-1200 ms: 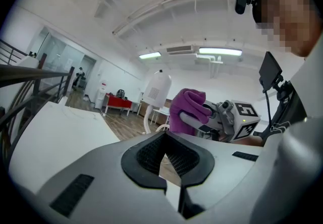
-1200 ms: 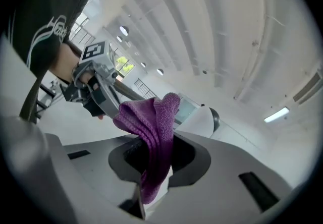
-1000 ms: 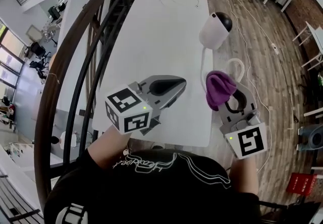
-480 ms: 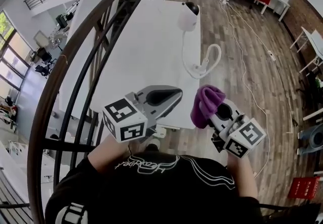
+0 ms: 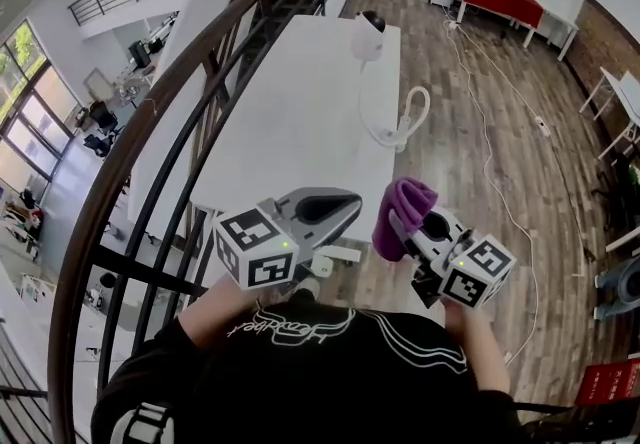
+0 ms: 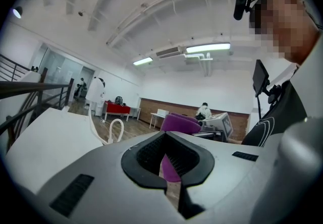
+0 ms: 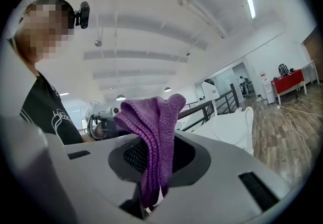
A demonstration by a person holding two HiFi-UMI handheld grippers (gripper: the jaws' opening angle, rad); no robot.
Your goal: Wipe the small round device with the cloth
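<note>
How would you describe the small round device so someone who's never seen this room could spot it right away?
In the head view, find the long white table beside the dark stair railing and follow it to its far end. Near the right-hand corner there stands the small round device, a white rounded body with a black domed top. The white cable that loops away from it lies flat, so the device is the only upright thing on the table.

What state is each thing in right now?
cloth, bunched, clamped in jaws, held in the air.
right gripper, shut on the cloth.
left gripper, shut, nothing between its jaws.
small round device, upright at the far end of the table, untouched.
cable, looped on the table.
</note>
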